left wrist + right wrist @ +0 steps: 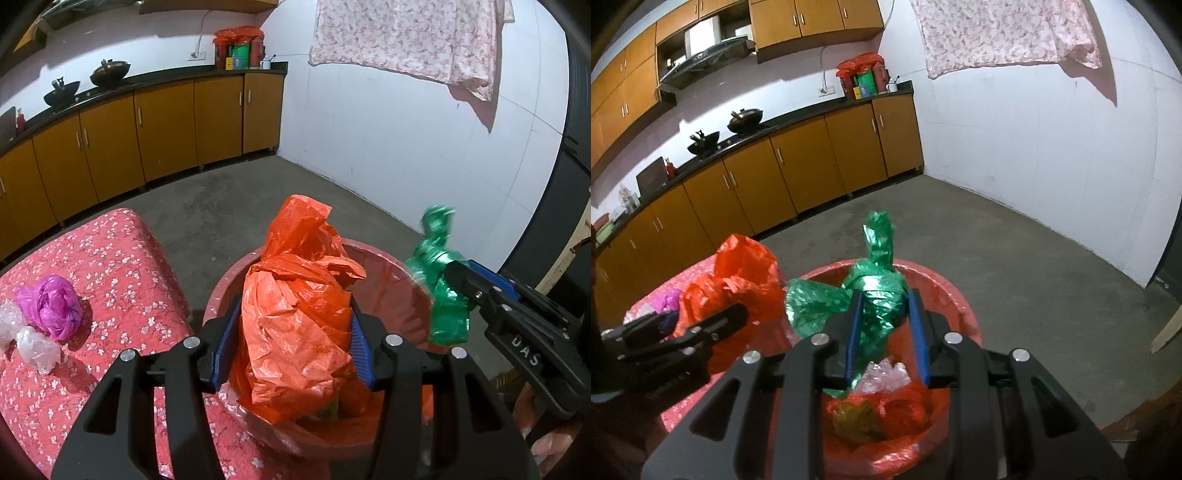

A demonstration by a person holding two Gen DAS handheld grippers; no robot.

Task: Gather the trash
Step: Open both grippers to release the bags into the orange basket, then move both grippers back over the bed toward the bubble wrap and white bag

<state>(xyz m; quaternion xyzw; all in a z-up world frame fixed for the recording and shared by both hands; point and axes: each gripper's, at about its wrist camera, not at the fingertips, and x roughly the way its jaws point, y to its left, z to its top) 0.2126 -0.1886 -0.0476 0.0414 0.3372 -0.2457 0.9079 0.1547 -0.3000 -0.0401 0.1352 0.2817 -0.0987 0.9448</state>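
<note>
Meanwhile the left gripper (293,347) clamps the orange bag (295,317) over the red bin (391,273) — the right gripper (886,332) pinches the green bag (875,295).

In the left wrist view, the trash bin (388,266) sits at center; the table (122,258) lies at nine o'clock, bearing crumpled bags (48,306); cabinets (166,129) stand at eleven o'clock.

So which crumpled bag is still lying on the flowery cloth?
The purple bag, beside two clear ones. The orange bag and green bag are each held in a claw.
</note>
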